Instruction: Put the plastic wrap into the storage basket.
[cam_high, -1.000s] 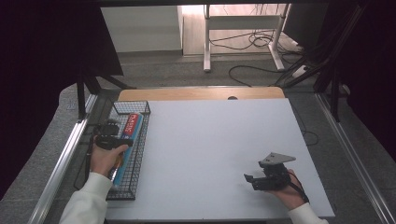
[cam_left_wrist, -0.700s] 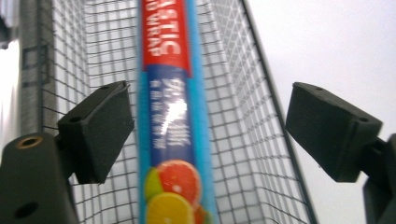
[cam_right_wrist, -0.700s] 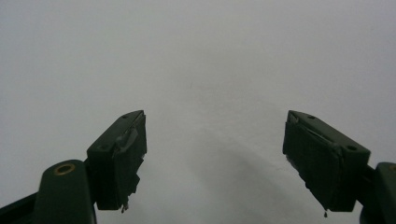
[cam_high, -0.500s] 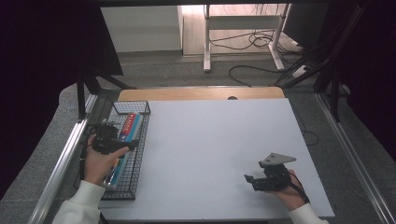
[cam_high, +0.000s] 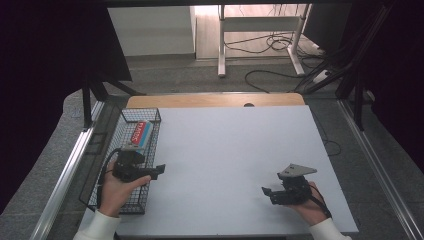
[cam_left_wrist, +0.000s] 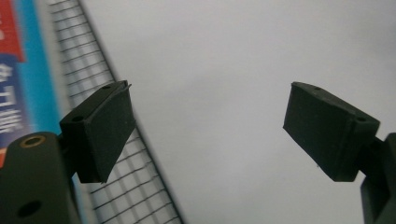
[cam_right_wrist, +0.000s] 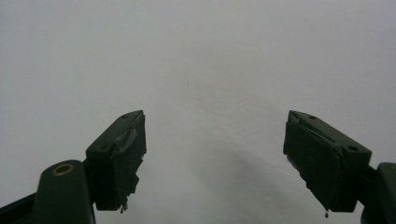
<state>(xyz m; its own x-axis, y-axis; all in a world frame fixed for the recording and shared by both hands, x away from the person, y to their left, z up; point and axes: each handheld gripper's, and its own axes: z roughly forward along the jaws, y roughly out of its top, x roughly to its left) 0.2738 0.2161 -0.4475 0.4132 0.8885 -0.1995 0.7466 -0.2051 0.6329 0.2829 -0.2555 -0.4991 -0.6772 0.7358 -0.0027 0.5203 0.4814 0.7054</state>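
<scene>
High view first: left gripper (cam_high: 156, 170) hovering over the wire basket (cam_high: 106, 165) at 9 o'clock, jaws spread, nothing held. Right gripper (cam_high: 270, 192) low at 5 o'clock over bare white table (cam_high: 235, 145), jaws likewise apart and empty. Flat blue-and-red carton (cam_high: 141, 133) lying in the basket's far end, toward 10 o'clock. Probably light, stiff, a little slick; best pinched across the long edges. Basket walls crowding that pick. Plenty of open room from centre out to 3 o'clock.
</scene>
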